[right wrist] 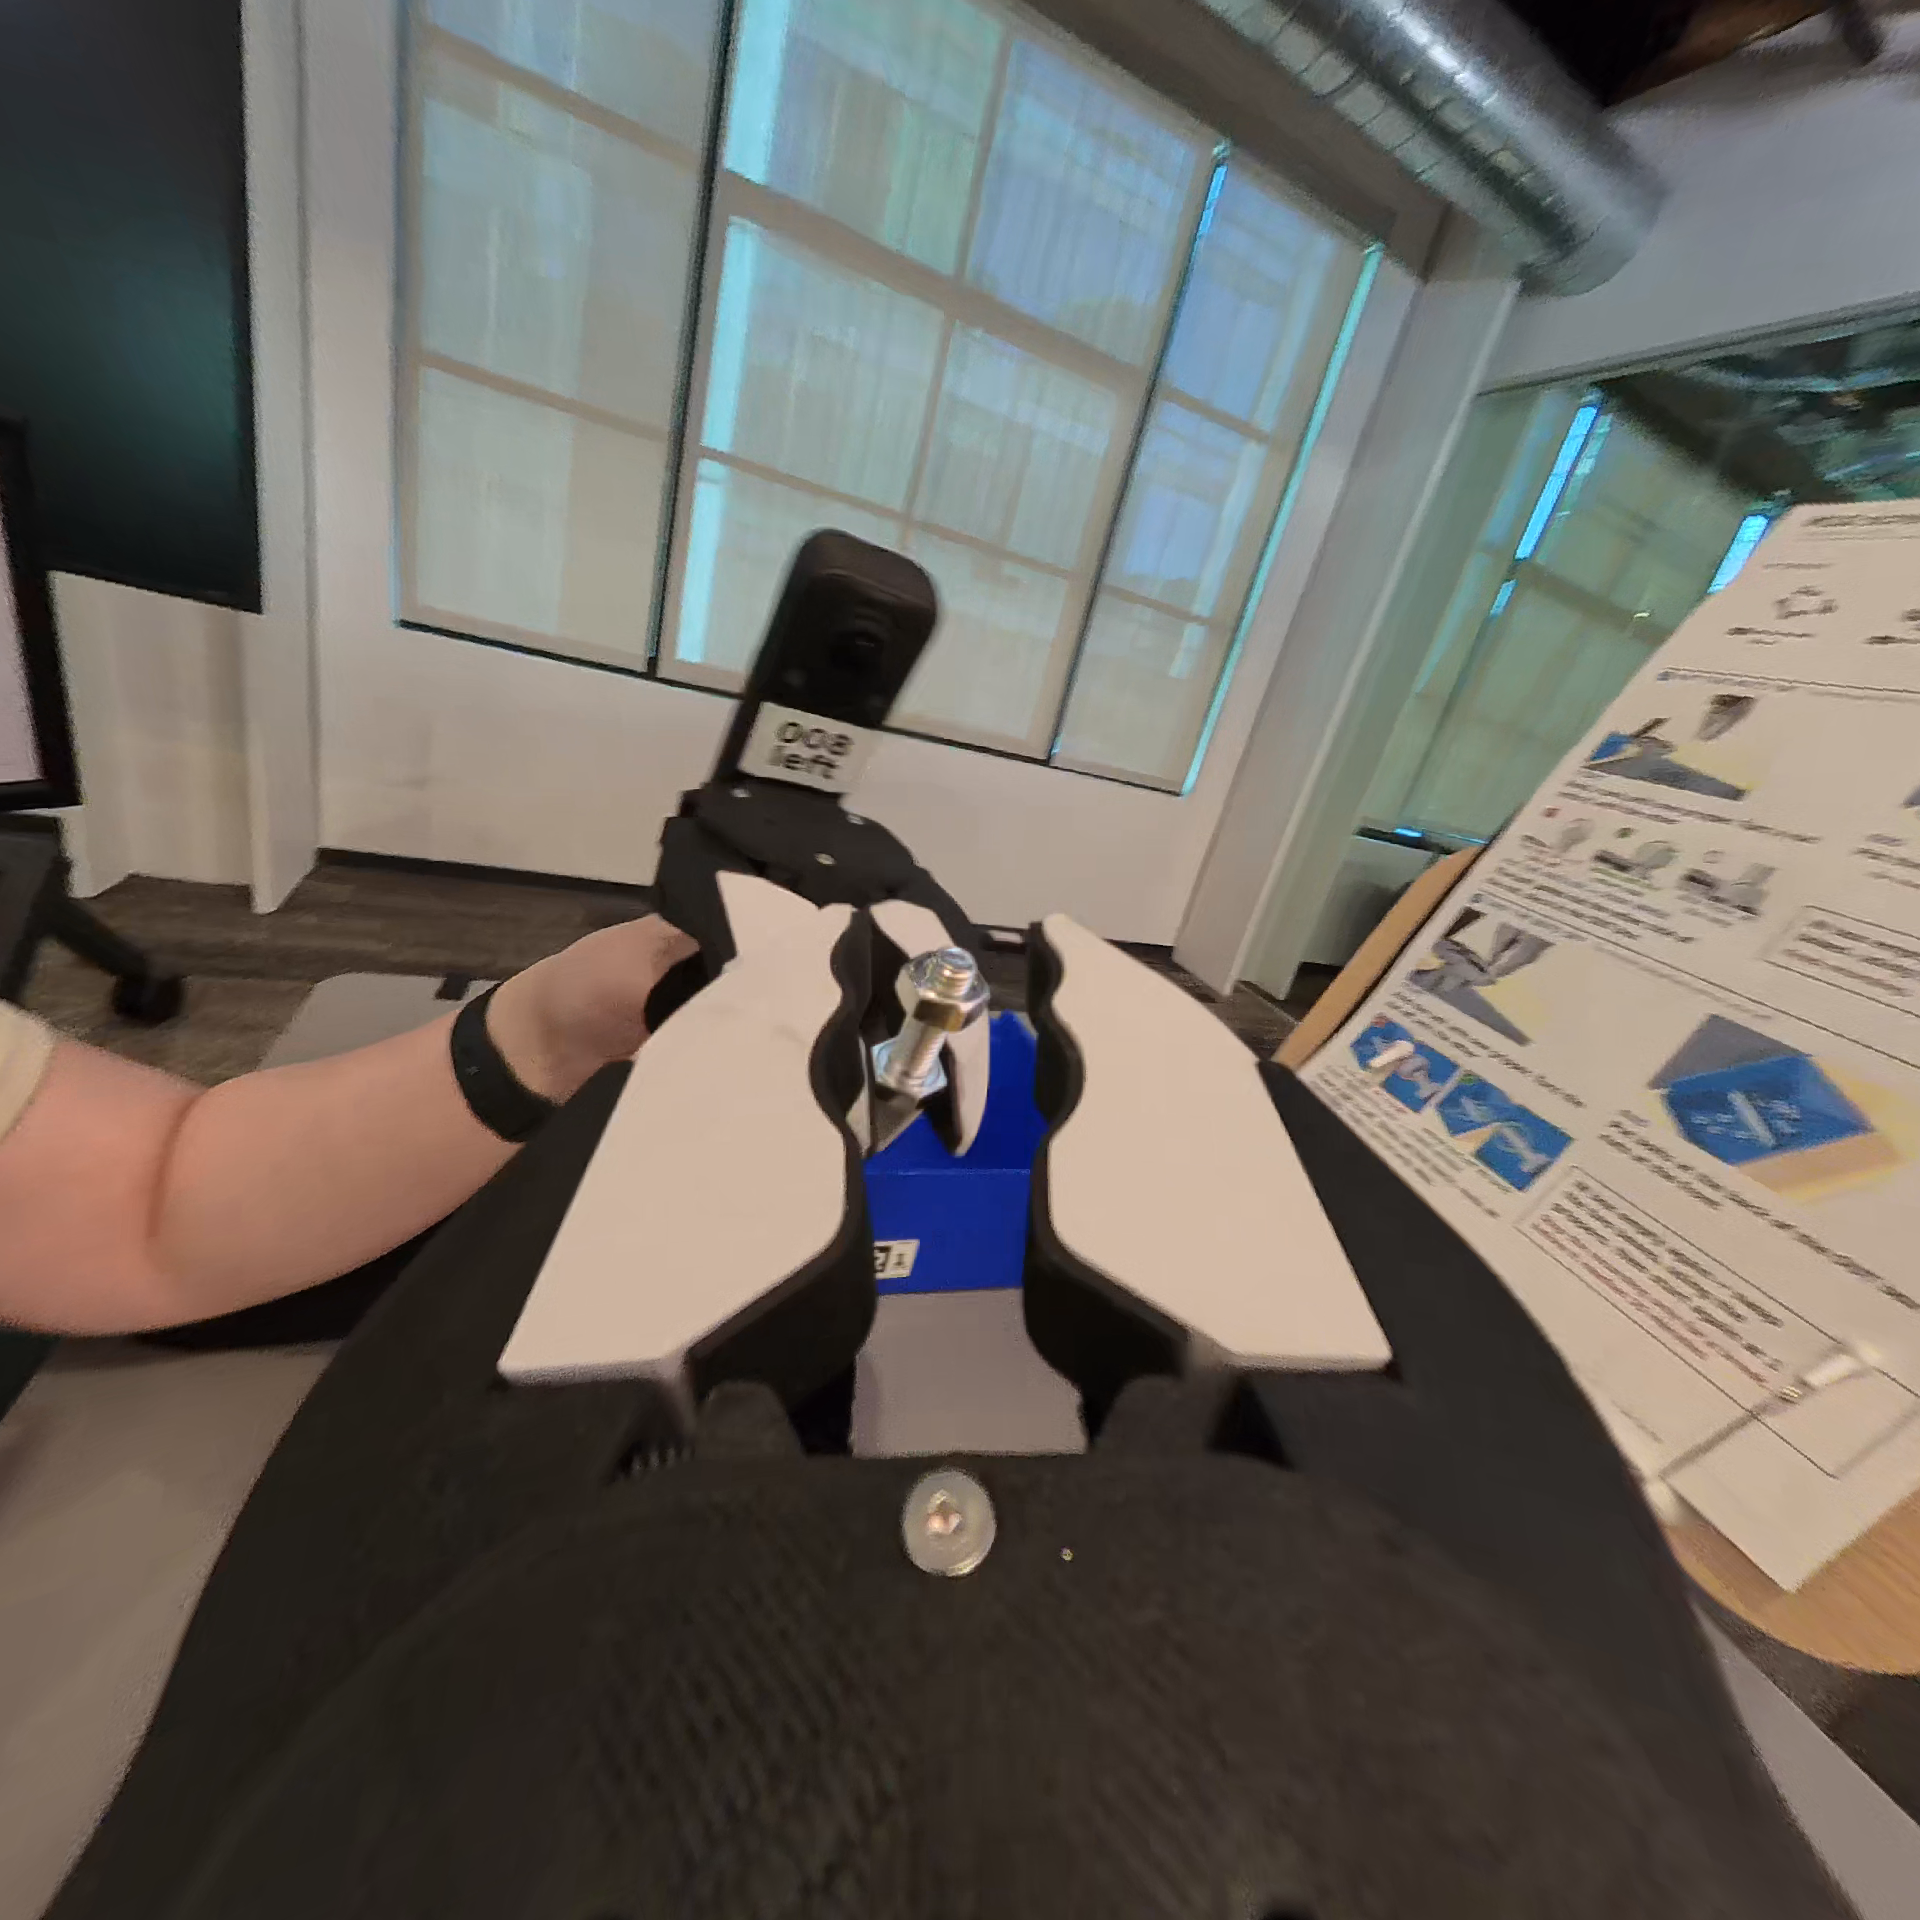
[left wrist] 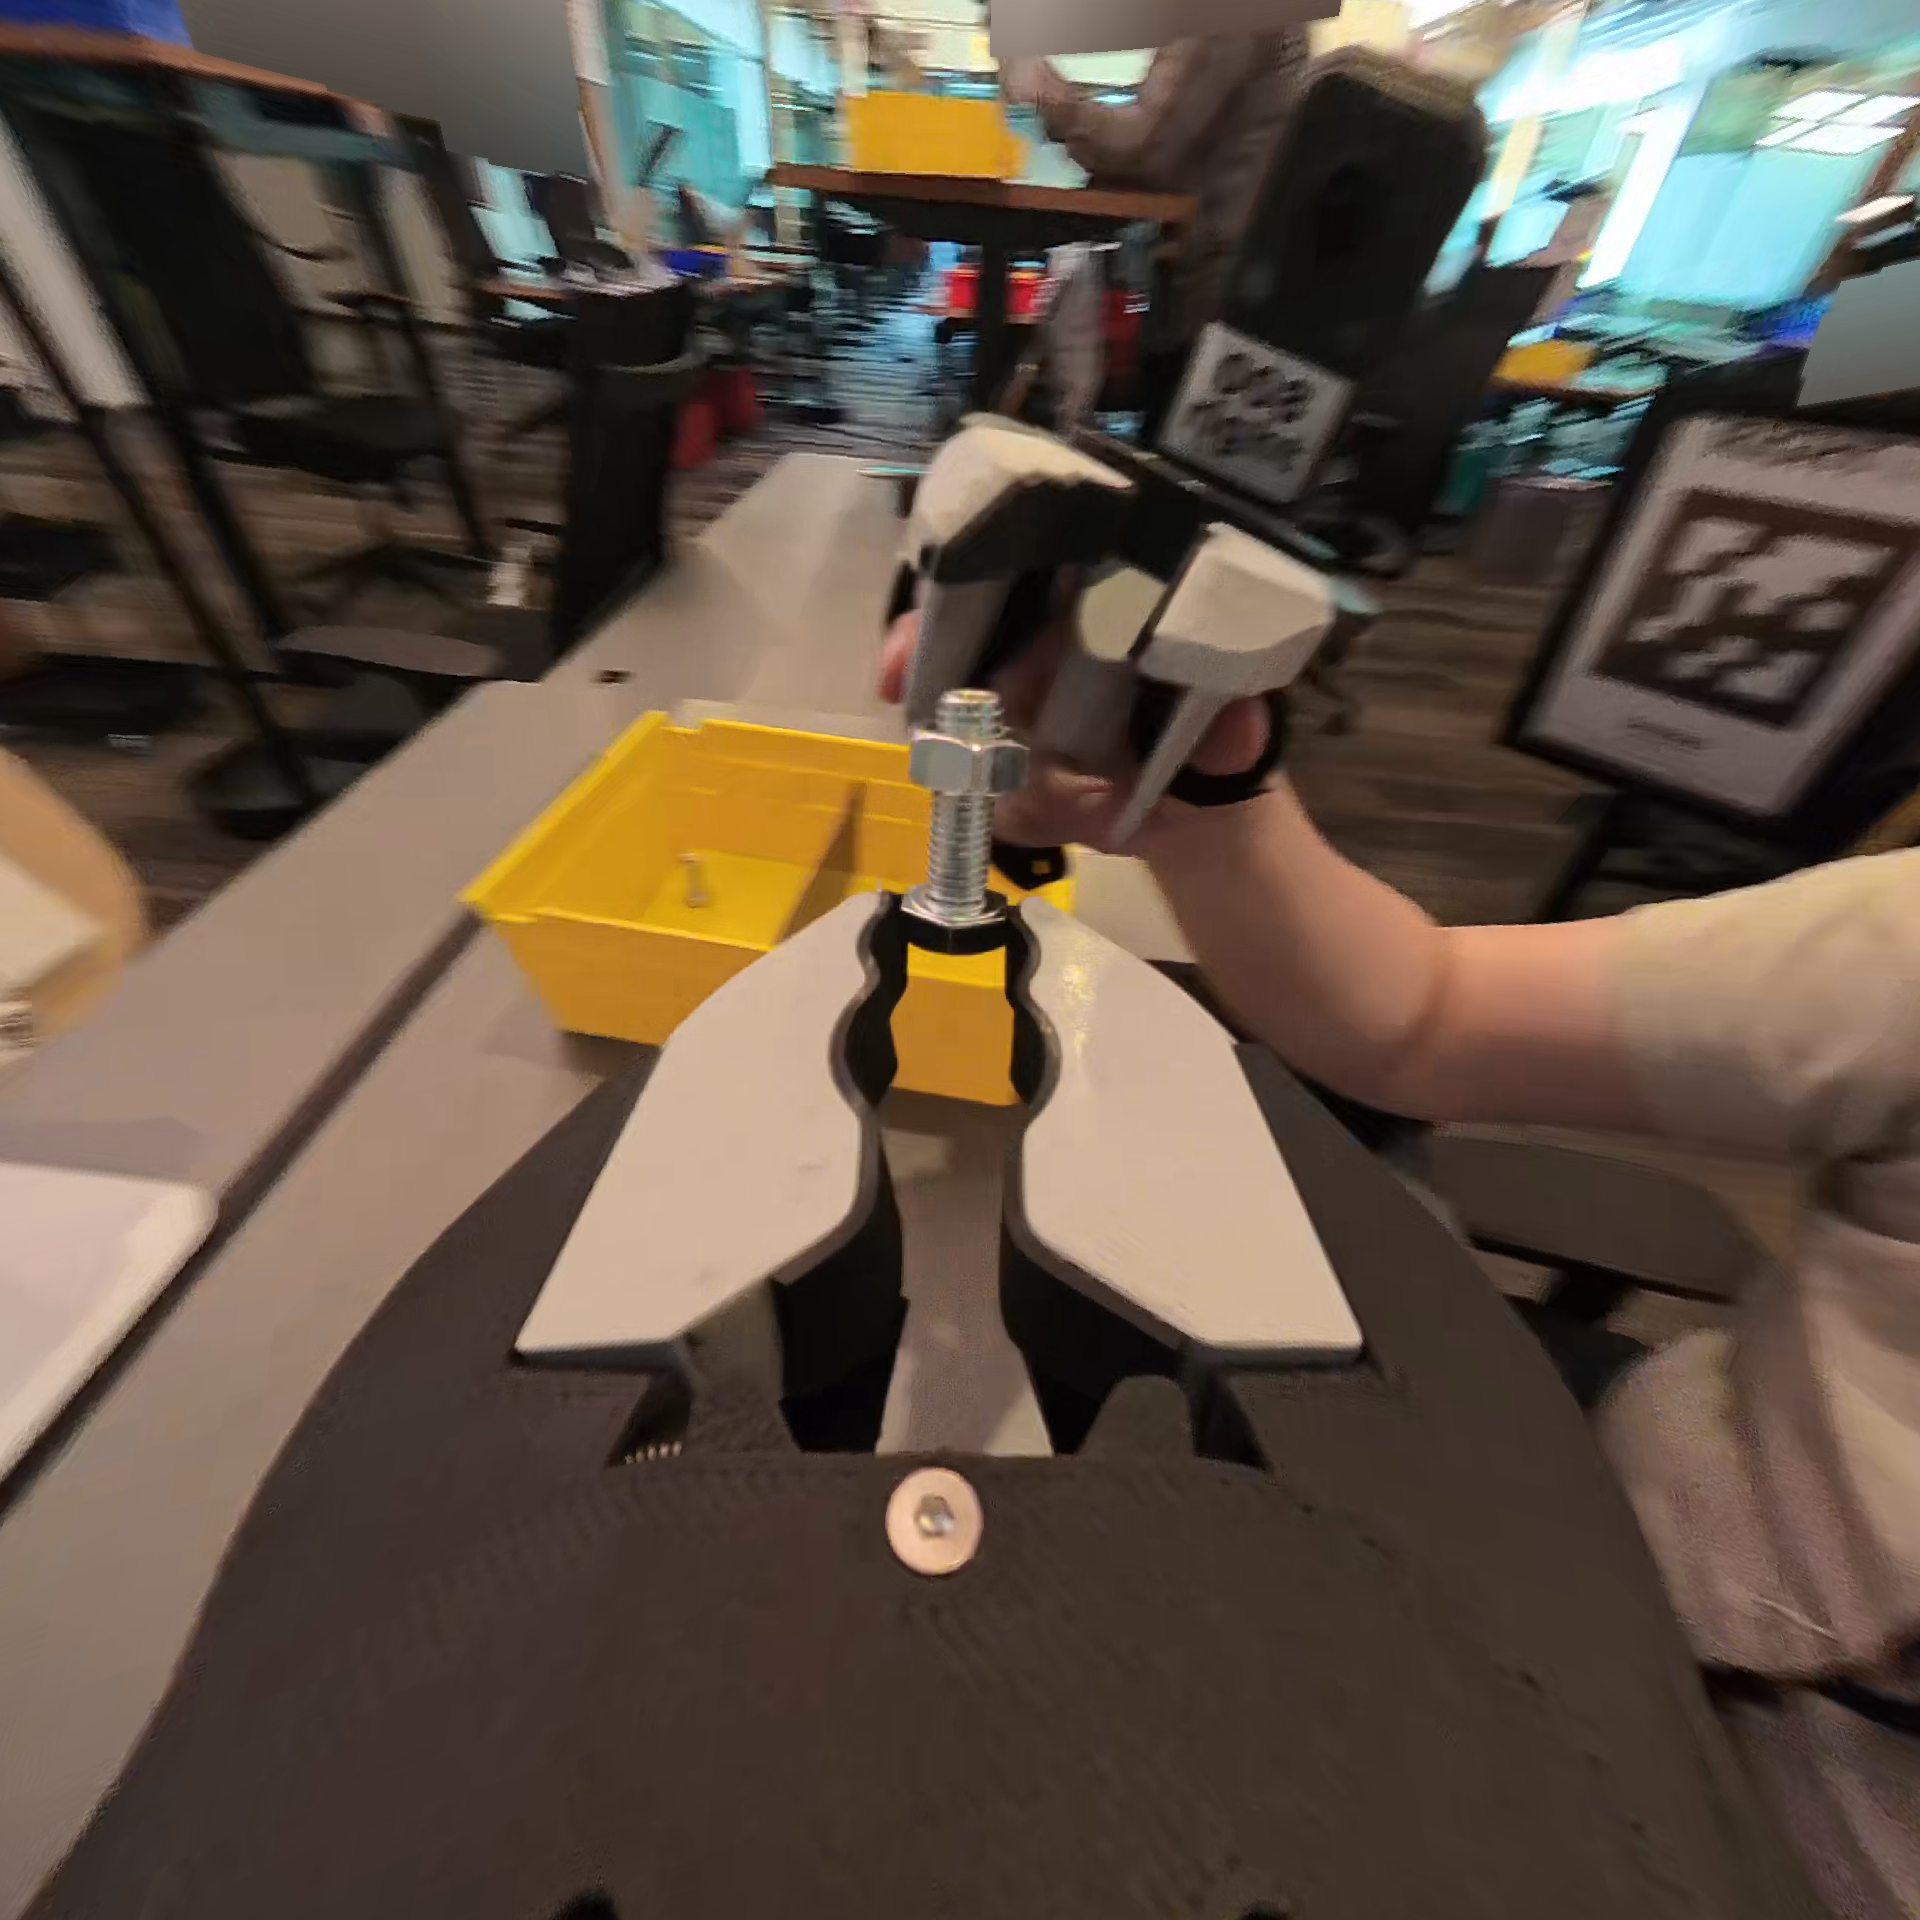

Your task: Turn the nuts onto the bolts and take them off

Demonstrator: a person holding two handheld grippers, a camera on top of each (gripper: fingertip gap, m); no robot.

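Your bolt [left wrist: 958, 831] stands upright, head pinched in the tips of the left hand-held gripper [left wrist: 954, 925], so its nut [left wrist: 968, 764] near the top faces the right hand-held gripper [right wrist: 951, 997]. That one hangs open just beside the nut, touching nothing, seemingly ready to turn it, with the yellow bin [left wrist: 665, 883] beyond on the table [left wrist: 312, 977].

left gripper [left wrist: 954, 920] clamps bolt [left wrist: 958, 831] head | nut [left wrist: 968, 764] near tip | right gripper [left wrist: 1023, 758] spread at 1 o'clock | yellow bin [left wrist: 665, 894] behind

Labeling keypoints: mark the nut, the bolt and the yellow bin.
nut [left wrist: 968, 766], left wrist view, front hex face.
bolt [left wrist: 958, 864], left wrist view, threaded shank below the nut.
yellow bin [left wrist: 623, 961], left wrist view, front outer wall.
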